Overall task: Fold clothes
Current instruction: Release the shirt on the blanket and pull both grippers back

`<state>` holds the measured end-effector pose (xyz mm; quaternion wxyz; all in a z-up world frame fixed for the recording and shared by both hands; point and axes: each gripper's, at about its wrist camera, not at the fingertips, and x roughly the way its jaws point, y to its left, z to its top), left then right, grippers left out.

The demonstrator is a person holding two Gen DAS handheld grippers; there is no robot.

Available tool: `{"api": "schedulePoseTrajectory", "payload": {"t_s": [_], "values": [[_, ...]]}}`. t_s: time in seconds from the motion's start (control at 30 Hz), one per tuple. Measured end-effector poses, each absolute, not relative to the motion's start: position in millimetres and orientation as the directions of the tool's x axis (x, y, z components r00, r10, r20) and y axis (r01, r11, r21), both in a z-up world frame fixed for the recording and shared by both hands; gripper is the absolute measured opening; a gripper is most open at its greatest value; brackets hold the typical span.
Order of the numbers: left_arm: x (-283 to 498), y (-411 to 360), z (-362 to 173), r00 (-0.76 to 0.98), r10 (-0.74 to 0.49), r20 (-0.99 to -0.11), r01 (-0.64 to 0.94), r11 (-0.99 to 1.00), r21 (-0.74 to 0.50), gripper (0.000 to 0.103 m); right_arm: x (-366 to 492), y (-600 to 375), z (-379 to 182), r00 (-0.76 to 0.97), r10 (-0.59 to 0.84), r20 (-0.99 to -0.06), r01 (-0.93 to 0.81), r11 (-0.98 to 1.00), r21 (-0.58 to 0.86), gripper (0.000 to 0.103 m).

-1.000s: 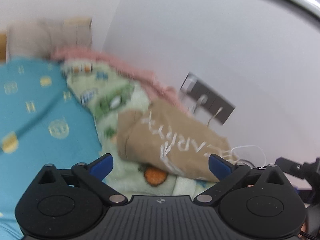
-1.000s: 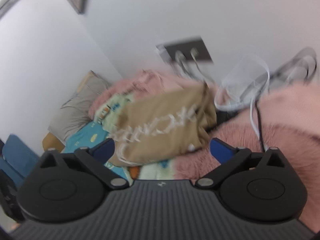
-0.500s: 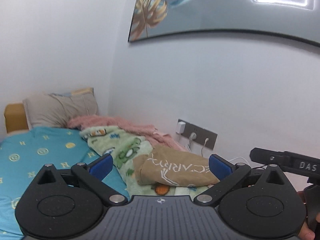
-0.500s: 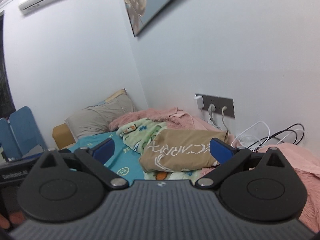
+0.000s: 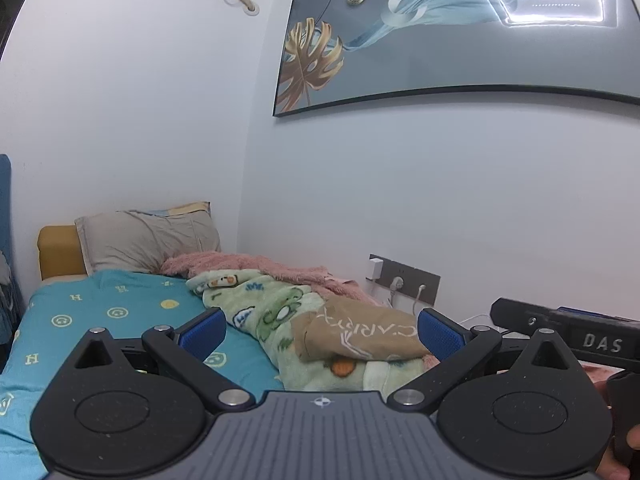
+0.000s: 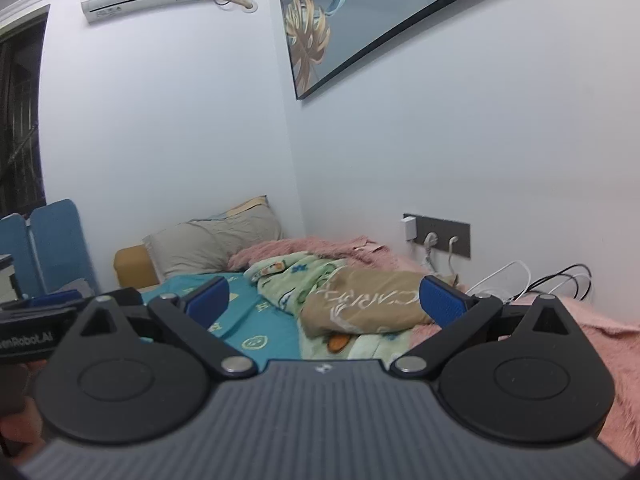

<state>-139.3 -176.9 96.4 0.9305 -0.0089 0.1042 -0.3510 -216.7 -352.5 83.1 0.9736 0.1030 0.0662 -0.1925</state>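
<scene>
A folded tan garment (image 5: 360,336) (image 6: 368,304) with white lettering lies on a green cartoon-print blanket (image 5: 272,312) (image 6: 296,276) on the bed by the wall. My left gripper (image 5: 320,330) is open, raised well back from the garment, with nothing between its blue pads (image 5: 202,330). My right gripper (image 6: 324,300) is also open and empty, held back at a similar distance. In the left wrist view the right gripper's body (image 5: 568,330) shows at the right edge.
The bed has a teal sheet (image 5: 100,320) with smiley prints, a grey pillow (image 5: 148,240) at its head and a pink fluffy blanket (image 6: 600,340) along the wall. A socket strip (image 6: 438,234) with plugs and loose cables (image 6: 532,280) sits near the garment.
Both grippers have pulled up and away from the tan garment, which now looks smaller and farther off. The views have tilted upward, bringing in the wall picture and air conditioner.
</scene>
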Motion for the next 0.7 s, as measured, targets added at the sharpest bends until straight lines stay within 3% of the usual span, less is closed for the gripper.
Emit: {"api": "schedulePoseTrajectory", "payload": {"t_s": [0.7], "values": [[-140, -155, 94, 0.749, -0.633, -0.193, 0.625, 0.773, -0.107, 0.103, -210, -330, 75, 0.913, -0.358, -0.195, 0.388, 0.909, 0.152, 0.103]]}}
